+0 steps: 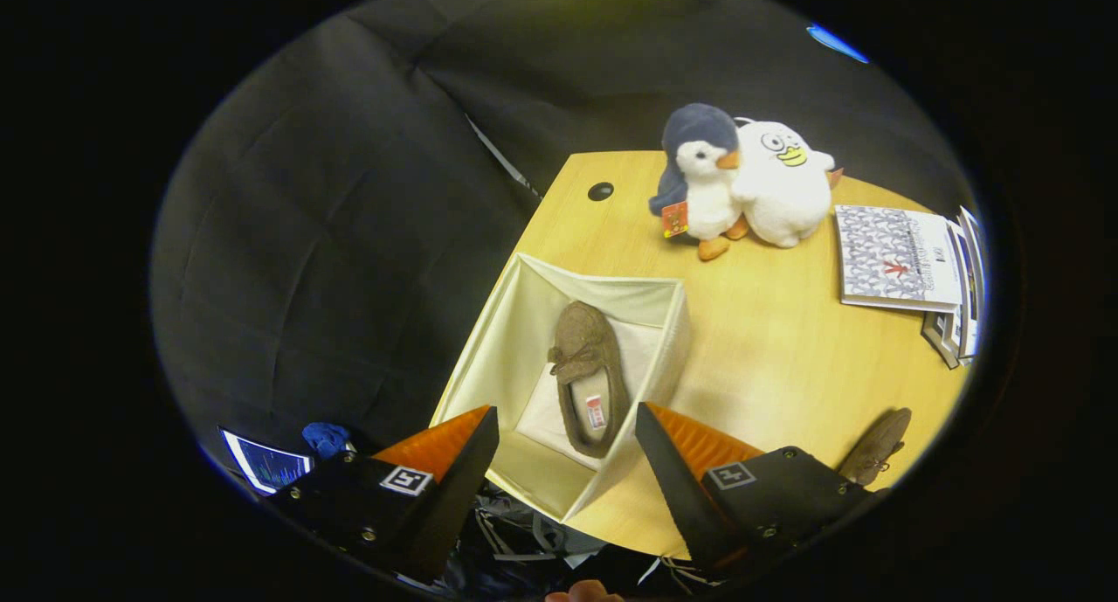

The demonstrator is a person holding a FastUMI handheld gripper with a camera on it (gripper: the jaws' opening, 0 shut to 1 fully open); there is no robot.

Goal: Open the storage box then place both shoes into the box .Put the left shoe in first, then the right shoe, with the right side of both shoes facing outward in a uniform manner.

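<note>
Gripper (566, 432) is hovering above the storage box (489, 340), fingers spread wide, nothing between them, holding nothing.

Box is sitting open at the near-left corner of the wooden table (786, 349). Cream fabric, squarish, walls standing up. No lid visible from here.

One shoe (587, 377) is already lying inside the box: brown suede-look moccasin with a small bow on the vamp, pale insole with a small tag. It's lying sole down, not on its side, long axis running away from the fingers, toe toward the box's far wall, heel toward the near wall. Sitting closer to the box's right wall, leaving free floor to its left. Judging by order, that's the left shoe, but I can't confirm from shape.

Second shoe (876, 449) is lying on the table, well right of the box, just beyond the right finger and partly hidden behind it. Same brown, bow end near the finger. Its long axis is looking diagonal, running away from the box.

Key relation for the next move: remaining shoe is lying right of the claw, not ahead. So the gripper probably needs swinging right and turning to straddle the shoe across its narrow width.

Beyond the box: plush penguin (699, 178) and white plush duck (786, 183) leaning together, booklets (895, 257) stacked further right. All well clear of the path.
</note>
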